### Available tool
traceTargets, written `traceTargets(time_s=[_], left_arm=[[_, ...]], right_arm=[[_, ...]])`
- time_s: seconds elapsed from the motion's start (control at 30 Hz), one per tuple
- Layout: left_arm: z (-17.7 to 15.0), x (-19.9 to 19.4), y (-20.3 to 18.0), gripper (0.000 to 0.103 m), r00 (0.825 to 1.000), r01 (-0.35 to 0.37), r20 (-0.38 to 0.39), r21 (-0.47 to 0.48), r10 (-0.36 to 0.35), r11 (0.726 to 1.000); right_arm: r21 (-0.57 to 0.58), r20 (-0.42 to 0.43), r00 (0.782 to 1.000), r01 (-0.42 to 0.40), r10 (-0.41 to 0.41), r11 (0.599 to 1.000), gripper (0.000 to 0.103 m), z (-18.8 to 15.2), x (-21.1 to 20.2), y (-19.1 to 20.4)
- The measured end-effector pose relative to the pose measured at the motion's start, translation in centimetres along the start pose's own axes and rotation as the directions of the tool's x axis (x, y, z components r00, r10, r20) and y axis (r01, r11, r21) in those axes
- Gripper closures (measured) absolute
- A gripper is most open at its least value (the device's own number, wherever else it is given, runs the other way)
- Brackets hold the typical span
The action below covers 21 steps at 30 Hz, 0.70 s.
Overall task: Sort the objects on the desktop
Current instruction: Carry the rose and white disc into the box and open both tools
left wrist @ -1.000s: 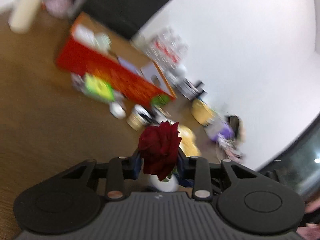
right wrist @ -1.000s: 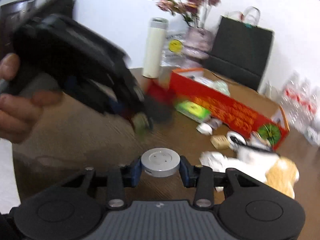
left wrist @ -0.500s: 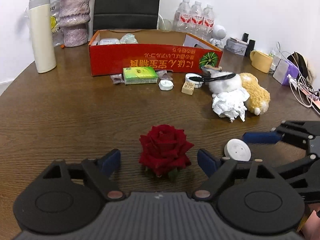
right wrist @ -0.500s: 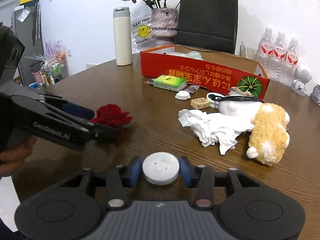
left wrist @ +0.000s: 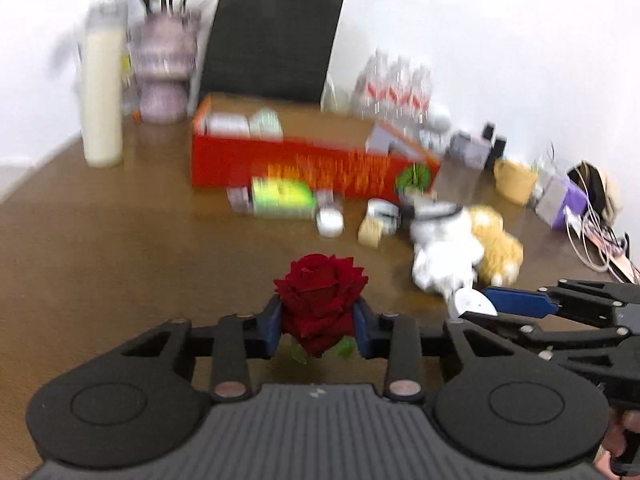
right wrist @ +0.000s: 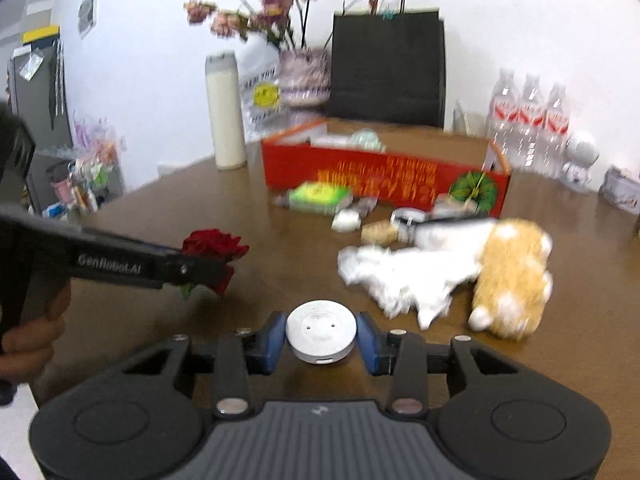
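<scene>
Nearest, the left claw (left wrist: 318,326) is closing with its blue pads pressed on a red rose (left wrist: 320,292), and the right claw (right wrist: 321,338) is closing on a white round puck (right wrist: 321,336), both held just above the counter (right wrist: 160,200). I judge the sorting barely begun. Farther off, crumpled tissue (right wrist: 396,276), a plush toy (right wrist: 512,276), a green packet (right wrist: 320,196) and small bits lie unsorted before the red box (right wrist: 384,172). Blur hides what the box holds.

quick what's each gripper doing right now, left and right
Left gripper: closing on the red rose, pads against it.
Right gripper: closing on the white round disc, pads against it.
</scene>
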<state>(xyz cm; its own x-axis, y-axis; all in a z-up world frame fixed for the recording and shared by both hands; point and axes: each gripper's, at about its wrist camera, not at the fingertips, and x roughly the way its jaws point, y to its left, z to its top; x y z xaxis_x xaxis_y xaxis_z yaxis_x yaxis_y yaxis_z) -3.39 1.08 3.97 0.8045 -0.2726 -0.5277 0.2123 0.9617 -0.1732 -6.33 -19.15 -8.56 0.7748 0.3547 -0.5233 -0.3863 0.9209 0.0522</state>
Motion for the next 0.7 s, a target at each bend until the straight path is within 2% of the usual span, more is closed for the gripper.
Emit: traceTargets(time_s=[0.1, 0.2, 0.3, 0.5, 0.7], left_arm=[[1.5, -1.1, -0.8, 0.067, 0.995, -0.028, 0.097, 0.007, 0.027, 1.0], [3.5, -1.8, -1.4, 0.067, 0.982, -0.07, 0.175, -0.002, 0.07, 0.998], [5.8, -2.1, -1.3, 0.067, 0.971, -0.098, 0.217, -0.039, 0.105, 0.994], [9.5, -0.6, -1.2, 0.067, 0.962, -0.149, 0.229, -0.014, 0.148, 0.989], [15.8, 3.6, -0.7, 0.067, 0.969, -0.128, 0.215, 0.032, 0.119, 0.991]], right_arm=[[0.044, 0.065, 0.998, -0.006, 0.003, 0.999, 0.065, 1.6, -1.0, -0.7], [0.061, 0.105, 0.994, 0.02, -0.026, 0.998, 0.065, 3.6, -1.3, -1.7], [0.102, 0.144, 0.988, 0.042, -0.057, 0.994, 0.065, 5.9, -1.5, -3.1], [0.134, 0.192, 0.971, 0.119, -0.143, 0.984, 0.065, 9.7, -1.7, -5.5], [0.146, 0.248, 0.955, 0.131, -0.165, 0.981, 0.065, 14.6, 0.0, -8.7]])
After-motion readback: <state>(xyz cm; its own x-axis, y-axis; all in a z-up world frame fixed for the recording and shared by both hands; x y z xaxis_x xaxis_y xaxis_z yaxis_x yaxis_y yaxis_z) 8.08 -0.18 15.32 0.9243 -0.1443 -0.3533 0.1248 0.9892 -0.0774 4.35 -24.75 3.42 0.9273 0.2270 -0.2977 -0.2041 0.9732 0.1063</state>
